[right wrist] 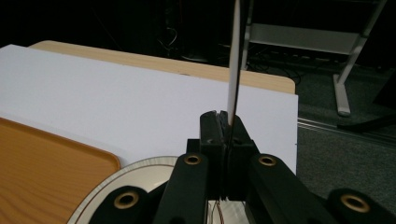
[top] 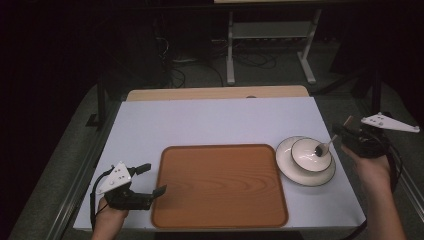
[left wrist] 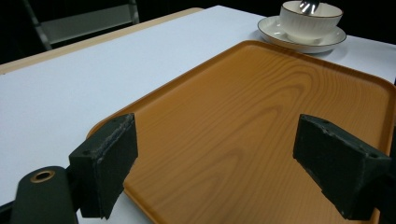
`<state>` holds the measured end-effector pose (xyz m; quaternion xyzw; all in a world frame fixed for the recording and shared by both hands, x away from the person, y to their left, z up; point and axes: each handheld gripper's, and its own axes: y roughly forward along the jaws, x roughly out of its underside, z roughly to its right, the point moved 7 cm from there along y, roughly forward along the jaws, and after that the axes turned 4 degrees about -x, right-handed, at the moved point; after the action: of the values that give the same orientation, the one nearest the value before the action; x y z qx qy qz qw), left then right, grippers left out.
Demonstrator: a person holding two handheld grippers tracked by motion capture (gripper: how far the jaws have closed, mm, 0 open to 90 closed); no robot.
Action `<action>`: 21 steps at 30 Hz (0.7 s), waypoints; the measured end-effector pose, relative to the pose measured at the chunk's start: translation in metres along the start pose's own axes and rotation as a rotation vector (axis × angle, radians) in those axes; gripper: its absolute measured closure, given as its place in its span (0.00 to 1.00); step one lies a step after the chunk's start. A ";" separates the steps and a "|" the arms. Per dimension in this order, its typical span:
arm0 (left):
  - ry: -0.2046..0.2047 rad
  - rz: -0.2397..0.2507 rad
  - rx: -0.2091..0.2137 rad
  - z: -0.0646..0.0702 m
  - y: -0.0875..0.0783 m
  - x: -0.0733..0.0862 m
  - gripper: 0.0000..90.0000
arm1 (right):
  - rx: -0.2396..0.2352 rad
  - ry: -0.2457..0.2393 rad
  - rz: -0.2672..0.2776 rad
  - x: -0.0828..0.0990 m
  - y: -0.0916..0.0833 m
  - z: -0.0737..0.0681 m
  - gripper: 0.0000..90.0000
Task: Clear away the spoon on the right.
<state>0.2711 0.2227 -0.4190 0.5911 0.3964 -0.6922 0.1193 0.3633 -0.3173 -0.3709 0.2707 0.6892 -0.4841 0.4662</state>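
Right gripper view: the right gripper (right wrist: 227, 122) has its jaws clamped on a spoon (right wrist: 233, 60) handle; the bowl end is cut off here. In the high view it dips into the bowl (top: 310, 152) on a saucer (top: 295, 172). The left gripper (left wrist: 215, 163) is spread wide over the tray (left wrist: 261, 107) corner, holding nothing.

Dark room, grey floor (top: 280, 75), white frame (top: 270, 35) behind.
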 end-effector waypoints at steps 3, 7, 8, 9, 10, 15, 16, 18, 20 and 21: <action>-0.001 0.004 0.003 0.000 0.001 0.000 0.15 | -0.028 0.007 0.003 -0.005 0.000 -0.002 0.98; 0.011 -0.006 0.011 0.002 0.002 0.000 0.15 | -0.042 0.003 0.013 -0.008 -0.003 -0.007 0.98; 0.010 -0.007 0.012 0.002 0.002 0.000 0.15 | -0.044 -0.004 0.015 -0.009 -0.004 -0.009 0.98; 0.012 -0.006 0.012 0.002 0.002 0.000 0.15 | -0.047 -0.005 0.016 -0.009 -0.005 -0.010 0.98; 0.013 -0.005 0.013 0.002 0.002 0.000 0.15 | -0.051 -0.006 0.017 -0.010 -0.006 -0.012 0.98; 0.008 -0.002 0.010 0.002 0.001 0.000 0.15 | -0.070 -0.029 0.014 -0.012 -0.009 -0.021 0.98; 0.008 -0.002 0.011 0.002 0.001 0.000 0.15 | -0.074 -0.034 0.010 -0.012 -0.009 -0.023 0.98; 0.010 -0.004 0.011 0.002 0.001 0.000 0.15 | -0.085 -0.037 0.011 -0.014 -0.009 -0.026 0.98; 0.011 -0.004 0.010 0.002 0.000 0.000 0.15 | -0.115 -0.034 0.016 -0.016 -0.009 -0.033 0.98; 0.011 -0.004 0.010 0.002 0.000 0.000 0.15 | -0.123 -0.038 0.016 -0.017 -0.009 -0.036 0.98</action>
<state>0.2696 0.2211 -0.4192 0.5948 0.3948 -0.6911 0.1128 0.3492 -0.2865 -0.3485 0.2376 0.7066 -0.4421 0.4987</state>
